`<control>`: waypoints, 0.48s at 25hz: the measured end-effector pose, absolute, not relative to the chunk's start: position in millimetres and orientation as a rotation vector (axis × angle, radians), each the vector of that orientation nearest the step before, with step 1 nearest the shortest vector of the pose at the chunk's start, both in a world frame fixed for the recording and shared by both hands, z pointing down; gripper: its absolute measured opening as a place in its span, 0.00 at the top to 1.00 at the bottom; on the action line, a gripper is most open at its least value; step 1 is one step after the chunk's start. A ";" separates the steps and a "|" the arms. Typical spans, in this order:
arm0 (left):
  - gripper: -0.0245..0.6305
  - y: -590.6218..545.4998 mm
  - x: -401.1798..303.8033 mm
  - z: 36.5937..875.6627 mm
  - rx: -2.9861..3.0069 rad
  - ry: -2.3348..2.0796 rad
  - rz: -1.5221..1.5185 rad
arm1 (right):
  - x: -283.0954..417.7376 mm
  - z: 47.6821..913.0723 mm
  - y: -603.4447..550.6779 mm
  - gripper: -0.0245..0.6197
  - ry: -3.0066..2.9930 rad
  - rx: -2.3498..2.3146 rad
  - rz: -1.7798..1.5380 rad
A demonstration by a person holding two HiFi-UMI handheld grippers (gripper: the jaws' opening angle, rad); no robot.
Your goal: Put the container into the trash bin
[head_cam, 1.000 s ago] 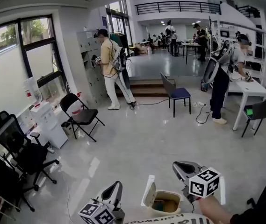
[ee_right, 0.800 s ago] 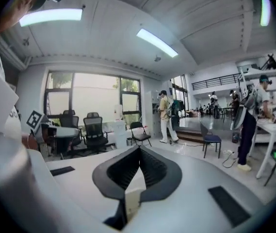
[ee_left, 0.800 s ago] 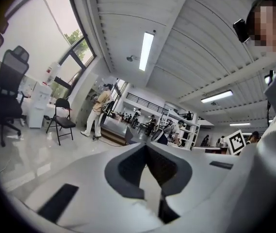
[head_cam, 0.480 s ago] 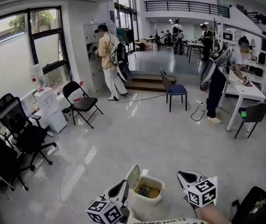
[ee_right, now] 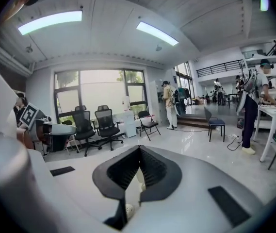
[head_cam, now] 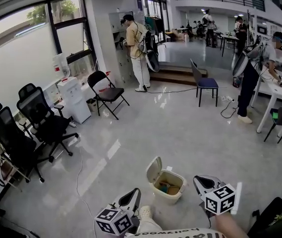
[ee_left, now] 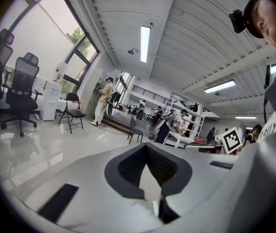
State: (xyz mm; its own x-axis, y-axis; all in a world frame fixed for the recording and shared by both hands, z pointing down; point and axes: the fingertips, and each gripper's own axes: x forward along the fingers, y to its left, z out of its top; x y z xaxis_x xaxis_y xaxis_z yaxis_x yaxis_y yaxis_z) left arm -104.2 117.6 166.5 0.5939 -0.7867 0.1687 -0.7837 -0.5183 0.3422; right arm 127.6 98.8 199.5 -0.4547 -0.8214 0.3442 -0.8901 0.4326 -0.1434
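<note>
Over the last second the trash bin (head_cam: 166, 197) has moved from the bottom edge of the head view to a spot farther out on the floor. It now sits ahead of both sets of fingers and between them, rather than right beneath them, so the person seems to be backing away from it. The bin's lid (head_cam: 154, 168) is tipped open. Something orange-brown with a teal bit lies inside, though I cannot tell which of it is the container. The left gripper (head_cam: 132, 197) has its fingers (ee_left: 128, 166) closed tip to tip on nothing. The right gripper (head_cam: 200, 182) is the same, with its fingers (ee_right: 122, 171) pinched together and empty. No container shows in either grip or on the floor near the fingers, so the drop looks already made and the task essentially finished.
</note>
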 end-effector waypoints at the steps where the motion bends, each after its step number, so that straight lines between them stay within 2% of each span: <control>1: 0.97 117.6 -108.2 165.6 2.440 -1.278 -0.010 | 124.2 199.2 98.7 0.96 -2.464 1.496 0.448; 12: 0.97 126.3 -130.2 164.2 2.438 -1.331 0.038 | 114.0 196.4 99.1 0.96 -2.472 1.488 0.469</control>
